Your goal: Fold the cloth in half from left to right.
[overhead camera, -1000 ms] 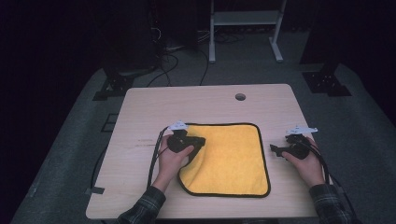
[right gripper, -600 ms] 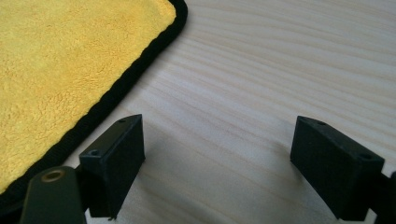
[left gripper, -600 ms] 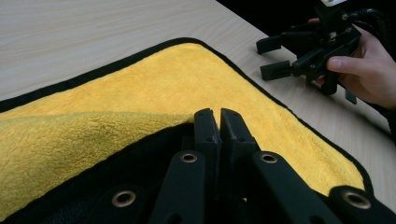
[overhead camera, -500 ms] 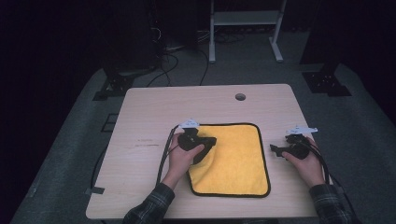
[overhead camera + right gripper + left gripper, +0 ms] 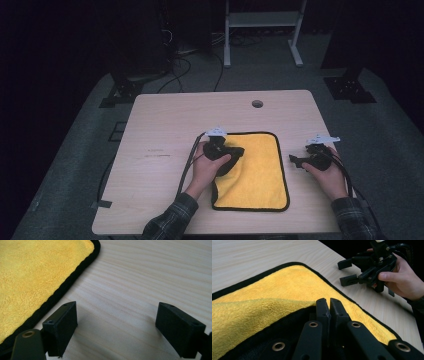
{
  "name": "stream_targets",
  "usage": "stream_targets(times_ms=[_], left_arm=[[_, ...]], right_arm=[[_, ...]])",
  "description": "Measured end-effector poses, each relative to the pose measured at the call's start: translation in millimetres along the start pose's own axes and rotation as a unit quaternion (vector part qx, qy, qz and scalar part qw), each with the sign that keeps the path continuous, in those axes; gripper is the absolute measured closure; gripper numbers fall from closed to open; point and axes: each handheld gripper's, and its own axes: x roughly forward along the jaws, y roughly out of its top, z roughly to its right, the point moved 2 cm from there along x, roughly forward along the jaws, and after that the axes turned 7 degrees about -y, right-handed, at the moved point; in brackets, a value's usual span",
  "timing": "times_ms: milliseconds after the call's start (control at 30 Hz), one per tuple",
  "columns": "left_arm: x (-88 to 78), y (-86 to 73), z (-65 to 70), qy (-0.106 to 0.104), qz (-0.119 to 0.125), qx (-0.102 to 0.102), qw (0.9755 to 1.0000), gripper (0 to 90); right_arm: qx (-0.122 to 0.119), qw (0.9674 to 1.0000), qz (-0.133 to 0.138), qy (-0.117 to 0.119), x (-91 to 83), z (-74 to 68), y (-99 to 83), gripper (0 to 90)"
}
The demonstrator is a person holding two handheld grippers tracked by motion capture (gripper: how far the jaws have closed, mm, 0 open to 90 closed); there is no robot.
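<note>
A pale wooden table (image 5: 165,130) fills the middle of the frame, with a small round hole (image 5: 257,104) near its far edge. Beneath it lies grey carpet (image 5: 75,165), reaching out to both sides. At the top centre stands a white metal frame (image 5: 262,20) on two legs. Dark cables (image 5: 192,60) trail over the floor at the upper left, beside a black stand foot (image 5: 120,92); another black foot (image 5: 350,87) sits at the upper right. The room behind is dark.
</note>
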Motion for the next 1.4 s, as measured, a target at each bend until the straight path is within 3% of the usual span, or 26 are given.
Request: stream_targets(times_ms=[867,1400], left_arm=[[61.2,15.1,15.1,-0.053,-0.008,-0.002,0.9986,86.0],[95.6,20.9,16.1,-0.066,-0.015,-0.013,0.9976,86.1]], right_arm=[[0.0,1.0,0.0,0.0,0.0,0.0,0.0,16.3],[-0.002,1.0,-0.001,0.002,0.2,-0.1,0.2,16.3]])
